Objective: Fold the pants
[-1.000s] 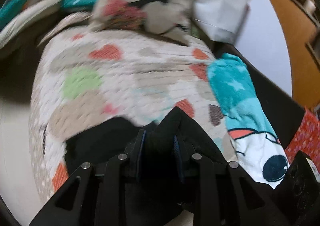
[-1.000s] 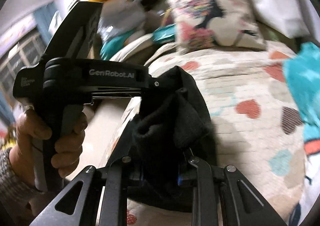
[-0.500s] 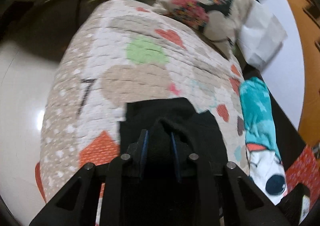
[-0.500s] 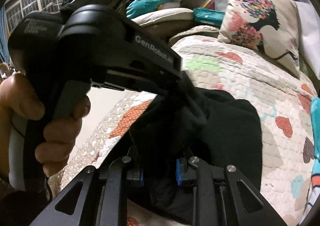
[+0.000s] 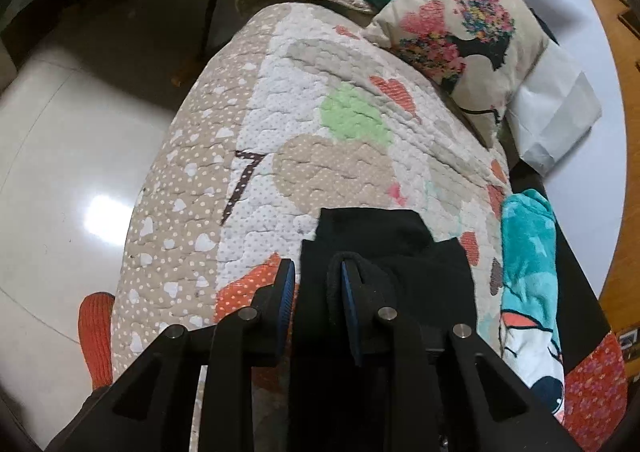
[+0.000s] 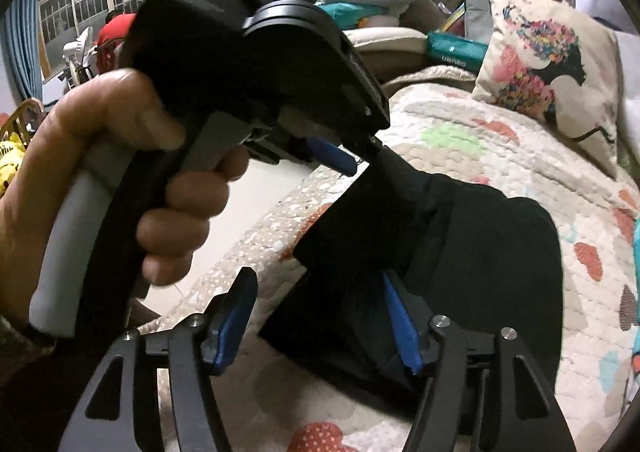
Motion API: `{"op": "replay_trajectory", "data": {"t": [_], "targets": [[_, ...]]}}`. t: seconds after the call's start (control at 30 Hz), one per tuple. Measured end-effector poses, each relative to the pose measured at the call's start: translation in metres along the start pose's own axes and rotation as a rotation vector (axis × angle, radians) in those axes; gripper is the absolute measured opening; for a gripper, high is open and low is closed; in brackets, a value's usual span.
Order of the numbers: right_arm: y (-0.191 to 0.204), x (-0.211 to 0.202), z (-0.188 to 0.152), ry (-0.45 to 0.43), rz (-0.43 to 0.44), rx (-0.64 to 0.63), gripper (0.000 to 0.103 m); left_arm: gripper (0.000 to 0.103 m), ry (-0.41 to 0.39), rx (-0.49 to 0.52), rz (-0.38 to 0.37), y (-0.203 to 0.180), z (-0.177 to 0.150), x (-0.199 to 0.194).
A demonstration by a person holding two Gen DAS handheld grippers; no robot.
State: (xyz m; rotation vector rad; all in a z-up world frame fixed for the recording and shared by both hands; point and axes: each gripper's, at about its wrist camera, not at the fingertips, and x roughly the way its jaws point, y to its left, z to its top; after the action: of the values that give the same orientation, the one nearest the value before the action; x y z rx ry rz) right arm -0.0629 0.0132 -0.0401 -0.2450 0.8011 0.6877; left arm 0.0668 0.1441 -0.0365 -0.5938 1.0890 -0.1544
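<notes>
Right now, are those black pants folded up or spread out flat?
Folded. The black pants lie doubled in stacked layers on the quilt, with stepped edges showing.

The pants lie on the quilt, near its front edge, with floor off to the left. Behind them, at the far right of the quilt, a cushion leans, and a bag sits just right of it. A towel lies along the quilt's right side, just beside the pants. The left gripper sits at the pants' near edge; the right gripper straddles their near left corner
</notes>
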Motion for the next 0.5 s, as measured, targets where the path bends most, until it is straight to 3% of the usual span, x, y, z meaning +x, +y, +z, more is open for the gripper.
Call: {"op": "replay_trajectory", "data": {"t": [0.23, 0.33, 0.4, 0.5], "targets": [[0.000, -0.037, -0.024, 0.010, 0.033, -0.009, 0.072, 0.025, 0.015, -0.072, -0.021, 0.014, 0.000, -0.004], [-0.011, -0.055, -0.034, 0.016, 0.009, -0.008, 0.072, 0.027, 0.033, -0.146, 0.039, 0.031, -0.001, 0.000], [-0.026, -0.064, -0.037, 0.015, -0.020, 0.028, 0.072, 0.027, 0.026, -0.176, 0.121, 0.041, 0.000, 0.000], [-0.055, -0.071, -0.036, -0.004, -0.076, 0.115, 0.072, 0.026, -0.032, -0.232, 0.139, 0.051, -0.001, -0.010]]}}
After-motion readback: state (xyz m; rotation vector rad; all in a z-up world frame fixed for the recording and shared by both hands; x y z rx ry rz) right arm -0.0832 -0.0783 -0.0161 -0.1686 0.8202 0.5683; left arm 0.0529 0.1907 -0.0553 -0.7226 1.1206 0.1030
